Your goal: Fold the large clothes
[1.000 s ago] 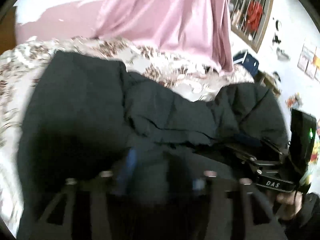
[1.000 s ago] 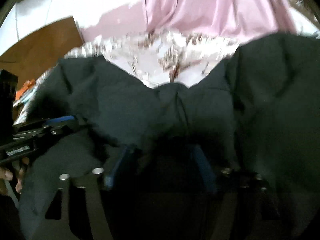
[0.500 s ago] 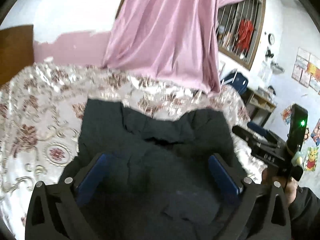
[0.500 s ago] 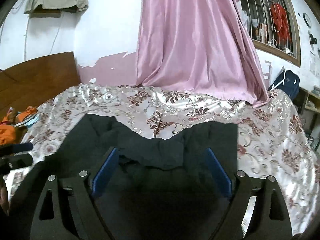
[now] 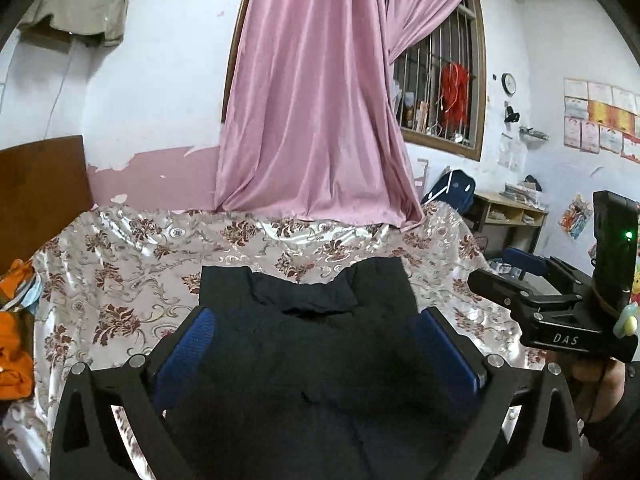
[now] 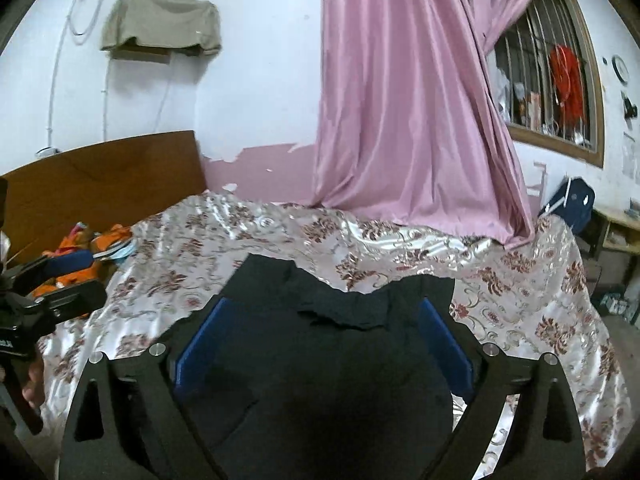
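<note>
Change since the earlier frames: both grippers have been raised and drawn back from the black garment, so more of the flowered bedspread and the pink curtain is seen. Left gripper: fingers spread wide, nothing pinched, garment lying flat on the bedspread between and below them, from 12 to 6 o'clock. Right gripper: fingers likewise spread, the garment seen at the same position; orange clothes noted at 9 o'clock.

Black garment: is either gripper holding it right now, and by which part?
Nothing is held. The left gripper and right gripper are both wide open above the black garment, which lies folded on the floral bedspread.
</note>
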Demonstrator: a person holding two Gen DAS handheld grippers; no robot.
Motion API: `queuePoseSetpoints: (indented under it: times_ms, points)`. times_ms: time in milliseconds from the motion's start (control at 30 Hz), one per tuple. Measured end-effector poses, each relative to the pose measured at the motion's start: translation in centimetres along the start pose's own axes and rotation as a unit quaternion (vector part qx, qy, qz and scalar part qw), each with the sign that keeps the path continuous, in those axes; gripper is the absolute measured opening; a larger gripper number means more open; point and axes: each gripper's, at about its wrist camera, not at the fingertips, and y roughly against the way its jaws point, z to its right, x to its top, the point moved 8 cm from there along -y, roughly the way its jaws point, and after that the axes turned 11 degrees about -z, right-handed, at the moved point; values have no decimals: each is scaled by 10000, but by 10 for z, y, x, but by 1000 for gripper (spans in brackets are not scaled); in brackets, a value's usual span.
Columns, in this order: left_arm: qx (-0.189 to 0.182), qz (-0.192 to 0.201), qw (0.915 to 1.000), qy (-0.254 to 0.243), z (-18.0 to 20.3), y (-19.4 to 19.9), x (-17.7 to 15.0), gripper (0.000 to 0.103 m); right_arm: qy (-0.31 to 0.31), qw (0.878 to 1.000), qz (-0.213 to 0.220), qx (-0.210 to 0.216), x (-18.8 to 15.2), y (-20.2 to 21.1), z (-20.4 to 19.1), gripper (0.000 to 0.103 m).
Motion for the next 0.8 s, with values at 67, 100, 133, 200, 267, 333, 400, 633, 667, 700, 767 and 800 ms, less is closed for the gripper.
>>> queuePoseSetpoints:
  times_ms: [67, 100, 133, 200, 267, 333, 400, 633, 667, 700, 767, 800]
  points:
    - [12, 55, 10000, 76, 2, 16, -4, 103, 80, 9999, 104, -5, -3, 20, -6, 93]
    - [29, 109, 9998, 138, 3, 26, -6, 103, 95, 9999, 138, 23, -4, 28, -9, 93]
    - [48, 148, 9997, 182, 3, 33, -7, 103, 105, 9998, 176, 59, -7, 37, -11, 94]
    - [111, 243, 9991, 320, -1, 48, -13, 103, 144, 9996, 223, 39, -10, 47, -16, 94]
    - [194, 282, 9986, 400, -2, 60, -19, 103, 200, 9995, 242, 30, -15, 56, -22, 94]
    - [289, 338, 9980, 445, -4, 70, -25, 103, 284, 9991, 305, 41, -23, 68, -28, 94]
    - [434, 388, 9974, 434, -7, 79, -33, 103, 395, 9984, 395, 42, -30, 81, -36, 94]
    - [792, 213, 9963, 270, -9, 88, -70, 103, 753, 9960, 487, -1, -68, 111, -62, 95]
    - [852, 159, 9960, 218, -9, 88, -78, 103, 773, 9958, 491, -8, -72, 113, -64, 95]
    - [903, 95, 9957, 159, -9, 87, -85, 103, 797, 9956, 486, -23, -78, 116, -66, 95]
    - [974, -20, 9952, 50, -8, 85, -97, 103, 801, 9960, 405, -52, -92, 119, -70, 95]
    - [1003, -96, 9949, -13, -8, 83, -104, 103, 797, 9961, 363, -43, -98, 120, -71, 95]
